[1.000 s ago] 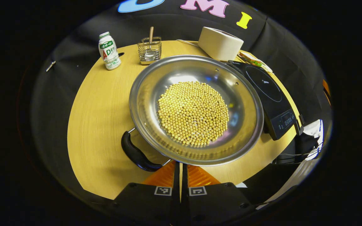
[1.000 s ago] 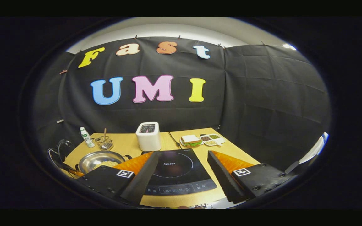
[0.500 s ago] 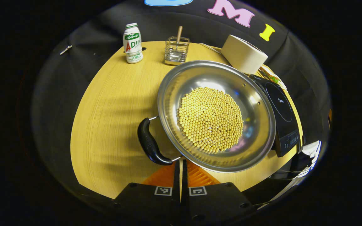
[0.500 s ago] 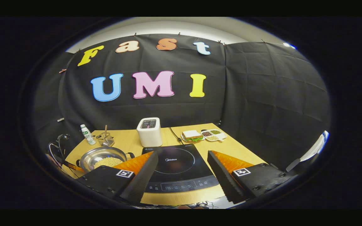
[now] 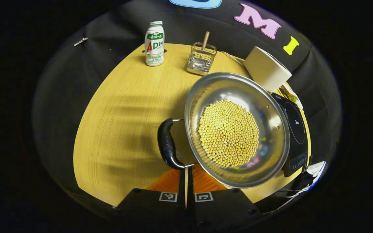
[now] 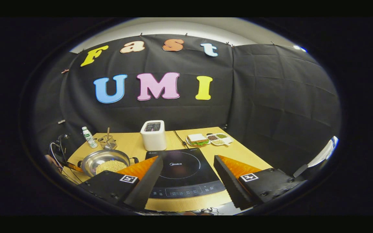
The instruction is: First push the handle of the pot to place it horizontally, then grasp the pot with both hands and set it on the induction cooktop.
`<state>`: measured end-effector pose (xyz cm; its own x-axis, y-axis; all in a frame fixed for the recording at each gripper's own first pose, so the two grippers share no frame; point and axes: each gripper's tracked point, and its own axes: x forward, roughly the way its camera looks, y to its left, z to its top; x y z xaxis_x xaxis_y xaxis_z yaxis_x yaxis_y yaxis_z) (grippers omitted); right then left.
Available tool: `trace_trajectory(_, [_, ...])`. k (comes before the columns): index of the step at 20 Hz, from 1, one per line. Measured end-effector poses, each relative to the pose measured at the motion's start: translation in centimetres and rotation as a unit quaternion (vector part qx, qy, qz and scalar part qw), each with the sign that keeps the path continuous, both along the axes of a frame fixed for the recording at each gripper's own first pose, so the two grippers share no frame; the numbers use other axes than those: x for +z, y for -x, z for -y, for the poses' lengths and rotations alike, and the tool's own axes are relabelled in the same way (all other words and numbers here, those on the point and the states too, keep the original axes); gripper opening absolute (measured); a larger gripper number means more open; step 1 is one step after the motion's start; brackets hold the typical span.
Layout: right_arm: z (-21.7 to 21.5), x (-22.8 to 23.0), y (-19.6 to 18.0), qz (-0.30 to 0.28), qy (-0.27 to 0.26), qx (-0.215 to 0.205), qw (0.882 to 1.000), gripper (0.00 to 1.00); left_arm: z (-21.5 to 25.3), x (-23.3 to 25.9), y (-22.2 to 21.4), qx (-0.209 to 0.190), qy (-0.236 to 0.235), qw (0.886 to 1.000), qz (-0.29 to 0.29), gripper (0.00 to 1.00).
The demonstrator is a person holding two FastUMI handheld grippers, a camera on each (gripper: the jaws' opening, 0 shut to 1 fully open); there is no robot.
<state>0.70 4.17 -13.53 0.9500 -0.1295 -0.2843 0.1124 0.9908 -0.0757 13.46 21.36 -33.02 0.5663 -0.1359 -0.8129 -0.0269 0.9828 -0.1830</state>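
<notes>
A steel pot (image 5: pixel 225 87) full of yellow beans (image 5: pixel 228 132) sits on the wooden table, just left of the black induction cooktop (image 5: pixel 295 126). Its black handle (image 5: pixel 167 147) stands on the pot's left side. My left gripper (image 5: pixel 186 171) is shut with nothing in it, its tips right at the handle's near end. In the right gripper view my right gripper (image 6: pixel 186 170) hangs open above the cooktop (image 6: pixel 181 170), nothing between its fingers. The pot (image 6: pixel 97 159) lies to its left, with a second handle (image 6: pixel 135 160) facing the cooktop.
A white toaster (image 6: pixel 153 135) stands behind the cooktop, with its cord. A sandwich plate (image 6: pixel 197 139) and a snack tray (image 6: pixel 219 139) lie at the back right. A drink bottle (image 5: pixel 154 43) and a wire basket (image 5: pixel 201 58) stand at the back left.
The pot's near handle has swung from the lower left round to the pot's left side as my shut left gripper went with it. The right gripper has hardly moved.
</notes>
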Motion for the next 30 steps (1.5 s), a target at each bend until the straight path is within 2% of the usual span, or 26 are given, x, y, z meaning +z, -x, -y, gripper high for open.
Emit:
trace_trajectory(9, [-0.3, -0.5, -0.1, -0.012, 0.012, -0.002, 1.0, 0.99, -2.2, 0.2, -3.1, 0.015, -0.005, 1.0, 0.006, 0.05])
trace_trajectory(14, [-0.6, -1.2, -0.2, -0.028, 0.014, -0.002, 1.0, 0.98, -3.1, 0.4, -4.5, 0.006, -0.02, 1.0, 0.009, 0.05])
trace_trajectory(19, [-1.0, -1.5, -0.5, -0.032, 0.012, -0.001, 0.999, 0.98, -3.2, 1.1, -3.9, 0.002, -0.023, 0.999, 0.023, 0.05])
trace_trajectory(24, [-2.5, -2.0, -1.7, -0.032, -0.002, 0.017, 0.999, 0.99, -4.3, 4.1, -2.4, -0.004, -0.049, 0.997, 0.06, 0.08])
trace_trajectory(25, [-3.1, -2.1, -2.0, -0.031, -0.007, 0.026, 0.999, 0.99, -4.5, 5.1, -2.4, -0.007, -0.059, 0.995, 0.075, 0.16])
trace_trajectory(27, [-4.3, -2.8, -2.8, -0.037, -0.007, 0.043, 0.998, 0.99, -4.5, 7.3, -2.7, -0.02, -0.076, 0.99, 0.115, 0.41])
trace_trajectory(28, [-4.7, -3.4, -3.2, -0.042, -0.01, 0.051, 0.998, 0.99, -4.5, 8.4, -2.9, -0.025, -0.086, 0.986, 0.141, 0.48])
trace_trajectory(30, [-6.2, -4.2, -3.9, -0.052, -0.02, 0.063, 0.996, 0.99, -4.0, 9.8, -3.2, -0.035, -0.102, 0.977, 0.184, 0.81])
